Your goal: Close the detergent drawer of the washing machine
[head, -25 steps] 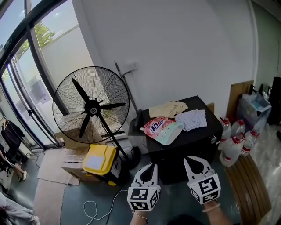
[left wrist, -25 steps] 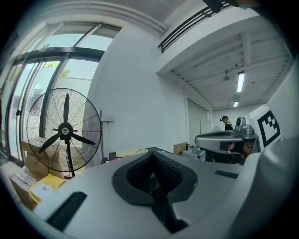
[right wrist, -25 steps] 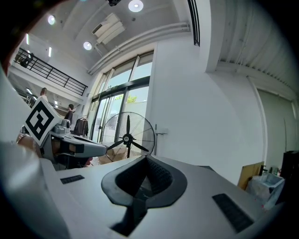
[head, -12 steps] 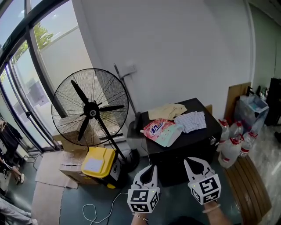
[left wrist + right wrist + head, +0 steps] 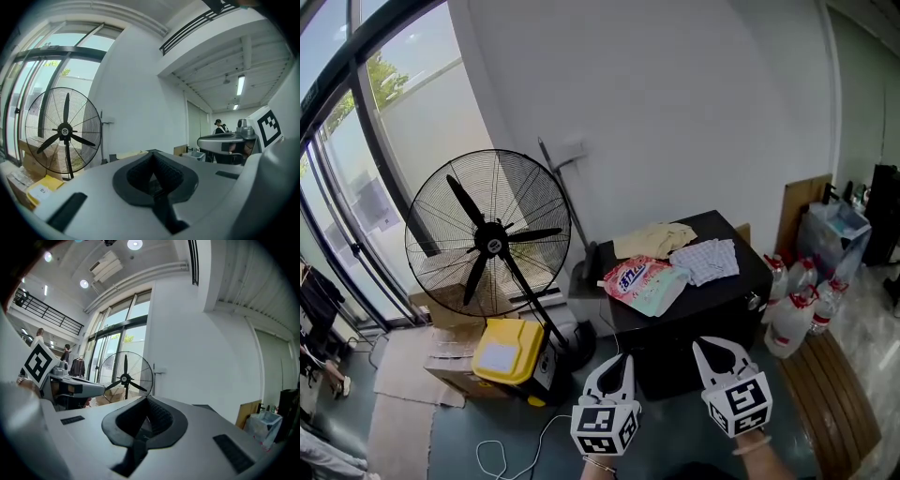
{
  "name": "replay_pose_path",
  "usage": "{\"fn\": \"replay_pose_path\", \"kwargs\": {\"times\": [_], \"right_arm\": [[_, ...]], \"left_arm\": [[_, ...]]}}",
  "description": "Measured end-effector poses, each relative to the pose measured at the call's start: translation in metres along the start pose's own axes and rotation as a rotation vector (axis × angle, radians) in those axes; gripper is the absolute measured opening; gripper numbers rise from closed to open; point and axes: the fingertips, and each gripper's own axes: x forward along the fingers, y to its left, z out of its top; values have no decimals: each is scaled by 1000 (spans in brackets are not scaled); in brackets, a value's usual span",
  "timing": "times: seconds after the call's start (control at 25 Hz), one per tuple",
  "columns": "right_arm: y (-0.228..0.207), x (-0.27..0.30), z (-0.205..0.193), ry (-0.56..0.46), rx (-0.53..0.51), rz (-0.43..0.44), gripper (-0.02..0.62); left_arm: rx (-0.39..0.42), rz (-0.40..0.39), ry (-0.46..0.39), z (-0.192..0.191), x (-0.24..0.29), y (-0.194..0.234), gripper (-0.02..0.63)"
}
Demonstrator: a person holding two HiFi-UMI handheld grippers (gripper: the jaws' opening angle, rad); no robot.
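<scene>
Detergent drawer and washing machine: I can find neither for certain in any view, so whether the drawer stands open or shut cannot be told. From the head view, the nearest candidate is a black cabinet [image 5: 698, 305] against the white wall, carrying a pink detergent bag [image 5: 642, 277], a beige cloth [image 5: 656, 238] and a checked cloth [image 5: 709, 259]; no drawer front shows on it. A big floor fan [image 5: 492, 246] stands to its left above a yellow box [image 5: 508, 352], and spray bottles [image 5: 794, 302] crowd its right side. The left hand-held gripper [image 5: 622, 362] and right hand-held gripper [image 5: 719, 356] are held low in front of the person, well short of the cabinet. Over the last second the fan and cabinet have slid slightly in the picture while both grippers keep their place, so it looks as if only the head has shifted, with no reach toward anything. In the left gripper view the jaws meet at their tips with nothing between them, pointing toward the wall beside the fan. In the right gripper view the jaws are likewise together and empty, the fan beyond them. My guess is that the task is not under way here.
</scene>
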Motion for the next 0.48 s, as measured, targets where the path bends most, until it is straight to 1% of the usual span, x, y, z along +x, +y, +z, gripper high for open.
{"fn": "replay_pose_path", "kwargs": {"times": [0.48], "right_arm": [[-8,6,-2,3,10,-1,26]], "left_arm": [[-6,-6,9,-2,12,0,15]]}}
